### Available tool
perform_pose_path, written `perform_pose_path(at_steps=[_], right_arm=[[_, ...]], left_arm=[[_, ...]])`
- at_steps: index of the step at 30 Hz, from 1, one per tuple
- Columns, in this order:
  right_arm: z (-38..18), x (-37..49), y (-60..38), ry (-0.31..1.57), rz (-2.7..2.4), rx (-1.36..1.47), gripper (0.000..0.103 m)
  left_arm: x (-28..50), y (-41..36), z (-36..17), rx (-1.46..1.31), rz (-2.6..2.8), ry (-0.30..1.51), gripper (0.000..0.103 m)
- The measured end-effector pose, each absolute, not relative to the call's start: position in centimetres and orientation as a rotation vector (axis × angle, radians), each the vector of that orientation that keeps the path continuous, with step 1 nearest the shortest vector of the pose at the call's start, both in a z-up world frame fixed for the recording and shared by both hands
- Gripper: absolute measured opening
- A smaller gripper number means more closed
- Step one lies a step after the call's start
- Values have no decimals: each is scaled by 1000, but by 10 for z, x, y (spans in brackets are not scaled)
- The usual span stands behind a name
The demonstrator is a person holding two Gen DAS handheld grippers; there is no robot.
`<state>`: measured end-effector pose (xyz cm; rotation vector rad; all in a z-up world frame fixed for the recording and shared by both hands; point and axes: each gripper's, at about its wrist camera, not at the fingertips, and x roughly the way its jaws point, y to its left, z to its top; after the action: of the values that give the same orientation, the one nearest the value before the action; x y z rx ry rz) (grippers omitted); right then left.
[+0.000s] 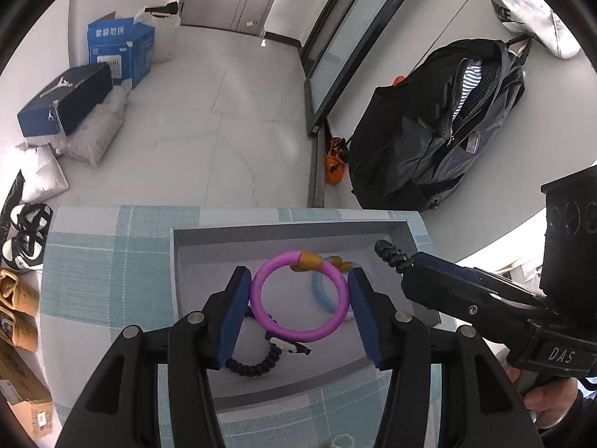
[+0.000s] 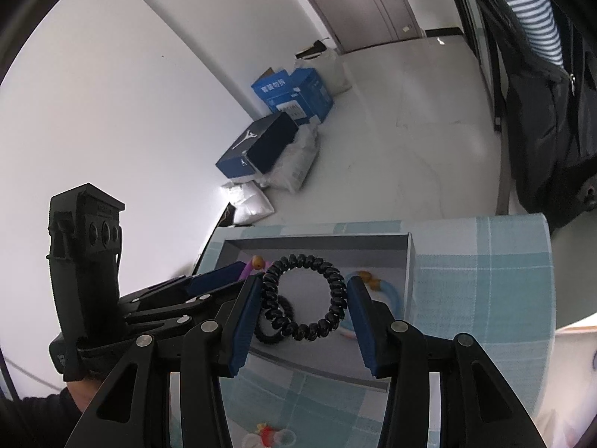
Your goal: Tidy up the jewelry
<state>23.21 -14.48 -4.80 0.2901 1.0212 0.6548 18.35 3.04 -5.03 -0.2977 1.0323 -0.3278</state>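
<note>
Grippers both loaded over the grey tray [image 1: 406,231] near the table's far edge: left gripper [image 1: 300,298] clamps the purple bangle [image 1: 298,295] (orange bead on top), right gripper [image 2: 303,295] clamps the black coil band [image 2: 335,298]. Blue bangle [image 2: 391,298] lies by the tray's right wall.

Black backpack [image 1: 440,119]: on the floor, leaning against the wall. Orange bag [image 1: 334,162]: just beside its lower left. Blue carton [image 1: 121,52] and dark shoebox [image 1: 67,104]: well apart, across the floor. Sneakers [image 1: 26,235]: beyond the shoebox.
</note>
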Motion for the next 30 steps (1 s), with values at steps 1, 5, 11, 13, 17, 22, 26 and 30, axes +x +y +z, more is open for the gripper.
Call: perform_pose_path(at_steps=[1,5,11,13,17,22,26,30], right_arm=[[-48,233,-144,1022,655,288,47],[-48,236,-143,1030,652,281,47],[-48,238,-143,1038,618,285,51],[-47,237,-146,1036,613,292,56],[-41,233,-153,1008,604,303,73],[-33,225,-161,984,596,309,74],[-27,219,-165,969,587,309,77],[-17,209,-169,943,580,308,79]], left_arm=[[184,31,-51,-304,-330,1036,48],[188,32,-53,-319,-345,1048,48],[191,28,-53,-308,-364,1080,50],[188,29,-49,-305,-369,1065,62],[183,34,-44,-315,-347,1039,73],[175,30,-35,-266,-300,1013,73],[168,30,-28,-236,-256,991,73],[159,29,-21,-197,-205,960,73]])
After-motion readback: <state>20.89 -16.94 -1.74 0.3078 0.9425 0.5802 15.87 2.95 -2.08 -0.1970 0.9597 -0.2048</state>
